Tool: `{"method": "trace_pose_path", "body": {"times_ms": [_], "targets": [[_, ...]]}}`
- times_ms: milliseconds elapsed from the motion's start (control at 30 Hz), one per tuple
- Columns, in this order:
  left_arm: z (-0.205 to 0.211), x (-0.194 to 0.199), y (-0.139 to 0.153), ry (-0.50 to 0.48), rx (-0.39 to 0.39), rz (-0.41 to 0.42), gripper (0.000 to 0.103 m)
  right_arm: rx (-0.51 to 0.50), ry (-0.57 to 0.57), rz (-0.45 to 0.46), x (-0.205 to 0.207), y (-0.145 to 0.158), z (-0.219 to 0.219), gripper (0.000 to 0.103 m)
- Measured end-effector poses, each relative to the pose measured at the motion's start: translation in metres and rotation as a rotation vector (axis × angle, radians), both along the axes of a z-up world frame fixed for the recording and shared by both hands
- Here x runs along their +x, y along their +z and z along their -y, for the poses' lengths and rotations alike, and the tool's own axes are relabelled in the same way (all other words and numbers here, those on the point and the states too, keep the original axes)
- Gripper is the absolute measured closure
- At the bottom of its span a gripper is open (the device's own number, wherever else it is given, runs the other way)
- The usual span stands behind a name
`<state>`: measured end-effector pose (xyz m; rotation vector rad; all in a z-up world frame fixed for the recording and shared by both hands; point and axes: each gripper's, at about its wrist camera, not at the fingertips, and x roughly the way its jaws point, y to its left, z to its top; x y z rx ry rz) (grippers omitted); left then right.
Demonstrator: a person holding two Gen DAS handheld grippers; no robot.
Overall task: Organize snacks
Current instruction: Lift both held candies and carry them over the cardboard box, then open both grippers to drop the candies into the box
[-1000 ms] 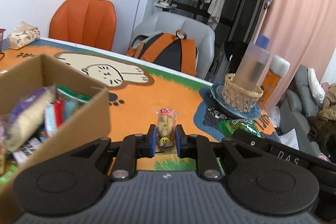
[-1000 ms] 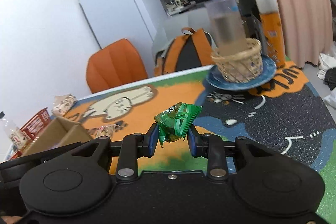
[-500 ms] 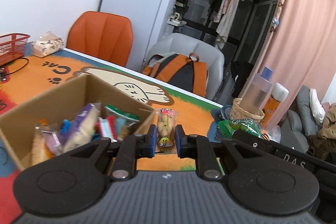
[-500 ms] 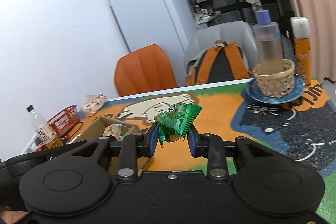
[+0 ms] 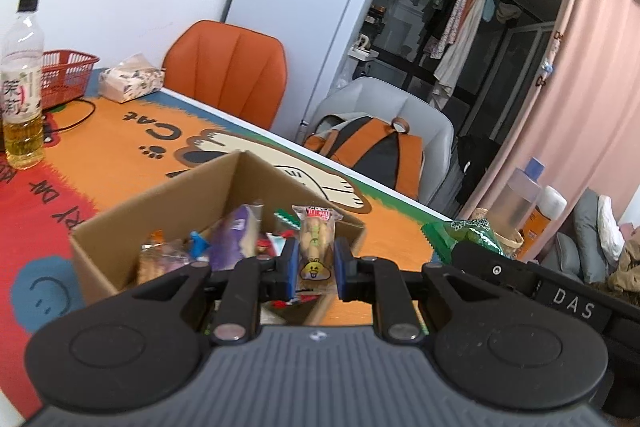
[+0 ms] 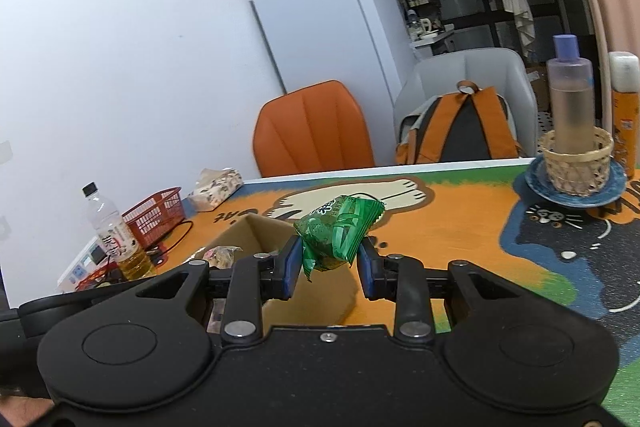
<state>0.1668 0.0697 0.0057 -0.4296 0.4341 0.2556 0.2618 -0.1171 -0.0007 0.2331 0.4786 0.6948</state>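
Note:
My left gripper [image 5: 316, 269] is shut on a clear snack packet [image 5: 316, 247] with a yellow cartoon face, held upright over the right part of an open cardboard box [image 5: 160, 205]. The box holds several snack packs, among them a purple one [image 5: 232, 243]. My right gripper [image 6: 329, 265] is shut on a green snack packet [image 6: 336, 233], held above the table just right of the same box [image 6: 244, 233]. The green packet [image 5: 464, 233] and the right gripper's body also show at the right of the left wrist view.
The table has a colourful cat mat [image 6: 460, 223]. A drink bottle [image 5: 22, 83], red basket [image 5: 66, 75] and tissue pack [image 5: 130, 83] stand at far left. A wicker basket with a bottle [image 6: 572, 143] sits on a blue plate at far right. An orange chair [image 5: 228, 71] and a backpack [image 5: 376, 151] on a grey chair are behind.
Both grippers have moved left and pulled back with their packets. The left one now hangs over the box, and the right one has come up beside it.

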Motion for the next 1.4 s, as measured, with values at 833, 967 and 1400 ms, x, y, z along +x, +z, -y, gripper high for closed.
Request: {"method": "trace_pose_path", "body": {"times_ms": [833, 967, 1400], "targets": [[-0.048, -0.033, -0.002, 0.092, -0.015, -0.031, 0.065, -0.014, 0.14, 0.004, -0.028, 0.013, -0.06, 0.077], [-0.053, -0.039, -0.004, 0.111, -0.015, -0.032, 0.063, -0.02, 0.164, 0.007, -0.031, 0.012, -0.067, 0.08], [-0.054, -0.055, -0.006, 0.098, 0.003, -0.038, 0.031, -0.041, 0.146, -0.028, -0.041, 0.001, -0.051, 0.078]]}}
